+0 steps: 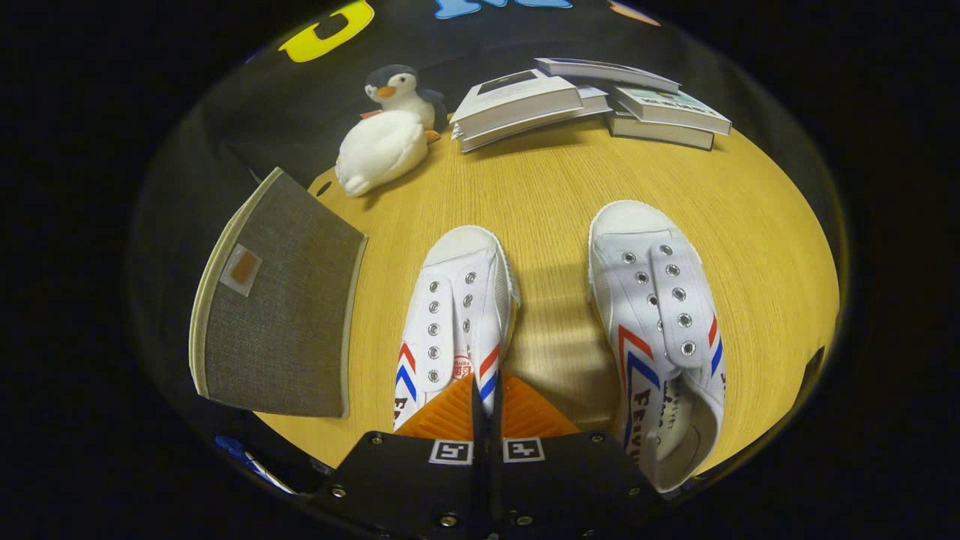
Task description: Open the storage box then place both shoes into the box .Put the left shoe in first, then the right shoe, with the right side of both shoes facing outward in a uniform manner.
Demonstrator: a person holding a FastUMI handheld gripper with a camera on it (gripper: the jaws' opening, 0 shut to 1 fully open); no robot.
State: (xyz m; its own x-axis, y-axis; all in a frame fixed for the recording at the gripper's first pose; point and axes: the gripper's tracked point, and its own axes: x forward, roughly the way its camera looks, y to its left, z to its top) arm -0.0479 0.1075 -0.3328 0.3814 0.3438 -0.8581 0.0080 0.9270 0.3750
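Tool (486, 390) fingers pressed together, nothing between them; tips sit over heel end of left shoe (457, 315). Right shoe (664, 330) lies beside it w/ bare table (555, 202) between; both toes point away from tool. Storage box (281, 315), grey fabric, at table's left edge, lid shut. Beyond shoes: plush penguin (390, 127); stack of books (585, 101) at far edge.
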